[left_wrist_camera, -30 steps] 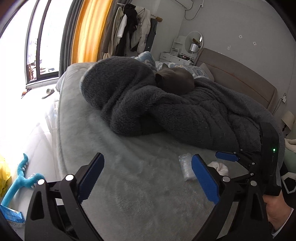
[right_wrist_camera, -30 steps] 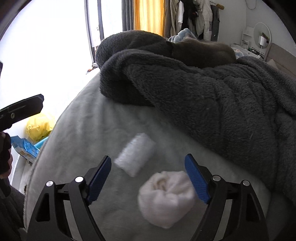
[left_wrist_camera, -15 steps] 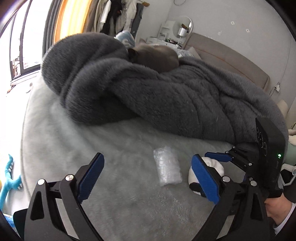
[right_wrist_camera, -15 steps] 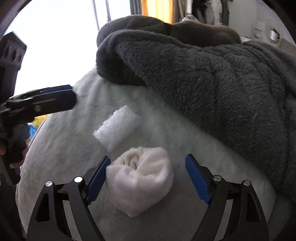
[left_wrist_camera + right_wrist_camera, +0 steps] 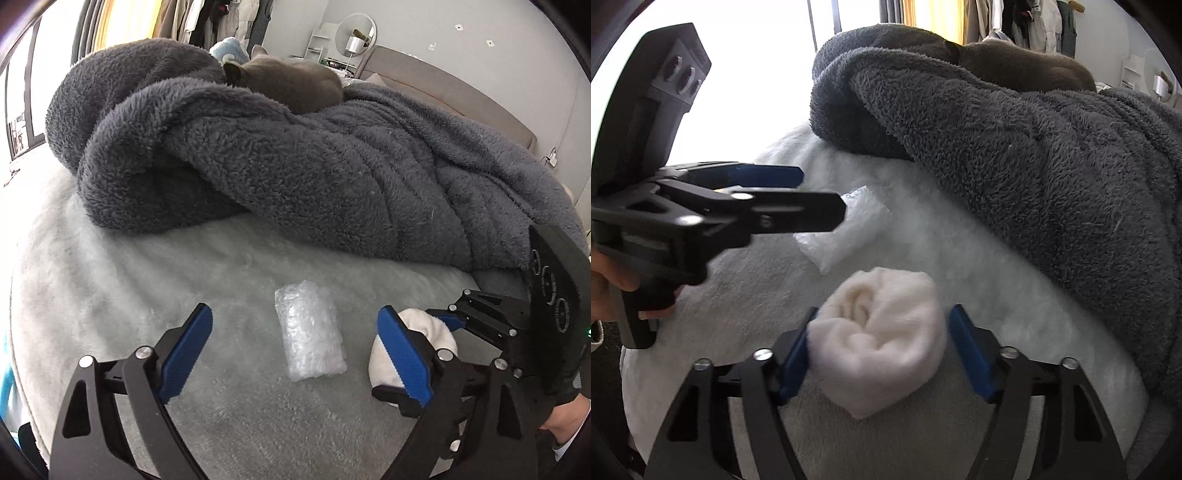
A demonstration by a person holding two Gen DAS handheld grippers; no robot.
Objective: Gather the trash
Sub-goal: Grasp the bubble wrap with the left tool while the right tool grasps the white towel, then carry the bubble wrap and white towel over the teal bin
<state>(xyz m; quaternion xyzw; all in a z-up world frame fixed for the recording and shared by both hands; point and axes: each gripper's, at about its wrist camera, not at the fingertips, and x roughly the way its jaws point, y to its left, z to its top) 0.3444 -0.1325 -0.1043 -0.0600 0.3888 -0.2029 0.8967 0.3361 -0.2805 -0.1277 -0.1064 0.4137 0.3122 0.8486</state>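
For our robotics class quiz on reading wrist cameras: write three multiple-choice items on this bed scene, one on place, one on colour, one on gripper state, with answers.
1. The bubble wrap roll lies:
A. on the light bedcover
B. on the dark blanket
C. on the floor

2. The gripper pads are:
A. red
B. blue
C. green

3. The right gripper is:
A. shut empty
B. wide open over nothing
C. closing around the white cloth wad

Answers: 1 A, it rests on pale fleece. 2 B, blue shows in both views. 3 C, the pads flank the wad.
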